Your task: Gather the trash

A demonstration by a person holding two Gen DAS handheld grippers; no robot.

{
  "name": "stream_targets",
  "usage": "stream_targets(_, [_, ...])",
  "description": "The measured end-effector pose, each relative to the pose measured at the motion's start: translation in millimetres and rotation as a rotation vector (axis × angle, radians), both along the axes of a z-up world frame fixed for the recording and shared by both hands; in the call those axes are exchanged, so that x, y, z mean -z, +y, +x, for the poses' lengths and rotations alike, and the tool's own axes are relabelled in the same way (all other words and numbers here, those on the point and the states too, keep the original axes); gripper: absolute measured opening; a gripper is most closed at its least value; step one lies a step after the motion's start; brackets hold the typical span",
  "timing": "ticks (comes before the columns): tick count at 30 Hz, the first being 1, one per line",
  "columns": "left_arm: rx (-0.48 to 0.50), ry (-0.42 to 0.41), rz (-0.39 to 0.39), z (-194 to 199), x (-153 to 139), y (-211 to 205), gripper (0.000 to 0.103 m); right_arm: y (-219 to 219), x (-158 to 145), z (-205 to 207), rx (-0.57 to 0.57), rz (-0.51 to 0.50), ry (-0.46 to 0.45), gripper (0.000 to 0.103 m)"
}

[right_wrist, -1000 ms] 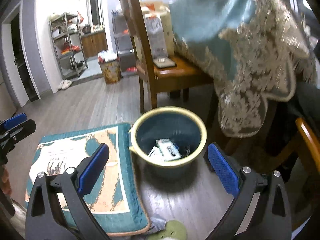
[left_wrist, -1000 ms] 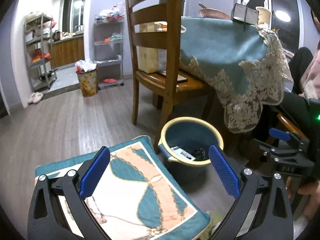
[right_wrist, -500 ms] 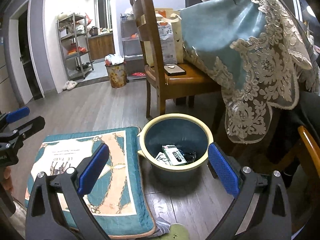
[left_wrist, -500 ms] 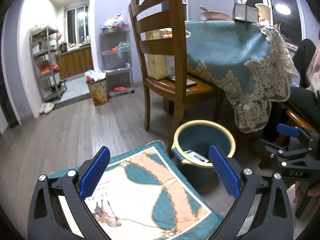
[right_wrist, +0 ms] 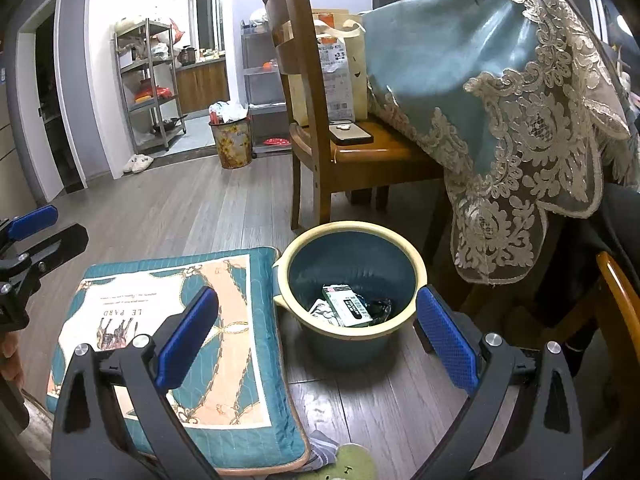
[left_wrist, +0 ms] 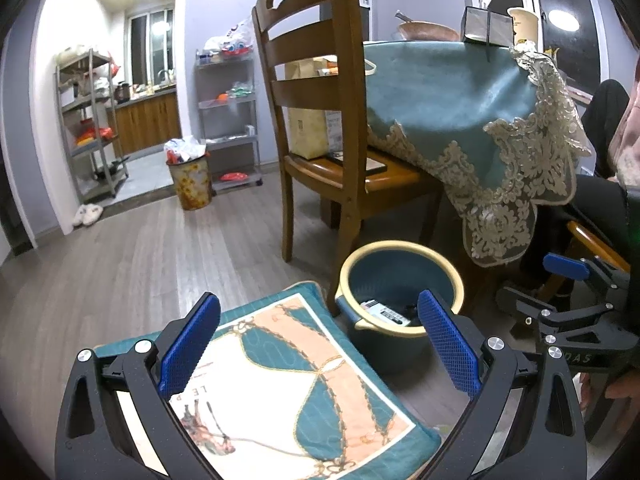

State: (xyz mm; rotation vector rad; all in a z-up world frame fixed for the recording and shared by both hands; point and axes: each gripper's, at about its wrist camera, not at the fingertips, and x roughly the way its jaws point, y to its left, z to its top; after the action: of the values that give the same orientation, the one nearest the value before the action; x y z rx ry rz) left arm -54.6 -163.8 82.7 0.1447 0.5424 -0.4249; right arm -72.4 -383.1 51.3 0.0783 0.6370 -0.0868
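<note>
Hovering empty above a wood floor, the left gripper (left_wrist: pixel 318 334) and right gripper (right_wrist: pixel 316 328) hang spread wide, nothing between their pads. Ahead of both sits the blue bin (right_wrist: pixel 350 280), a green-and-white box (right_wrist: pixel 347 306) already inside. Judged a pause between pickups; next comes finding more trash. A green scrap (right_wrist: pixel 352 466) below the right gripper is cut off, unidentifiable.

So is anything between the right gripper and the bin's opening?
Nothing visible: the right gripper is open and empty, facing the blue bin, whose mouth is uncovered. The cushion lies beside it, to the left.
</note>
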Motion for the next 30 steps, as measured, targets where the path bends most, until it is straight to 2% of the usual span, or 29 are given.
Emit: stream_targets(30, [-0.007,0.001,0.006,-0.6,2.0,-2.4,0.098,1.0,0.0,-0.5,0.005,0.003,0.002,0.097])
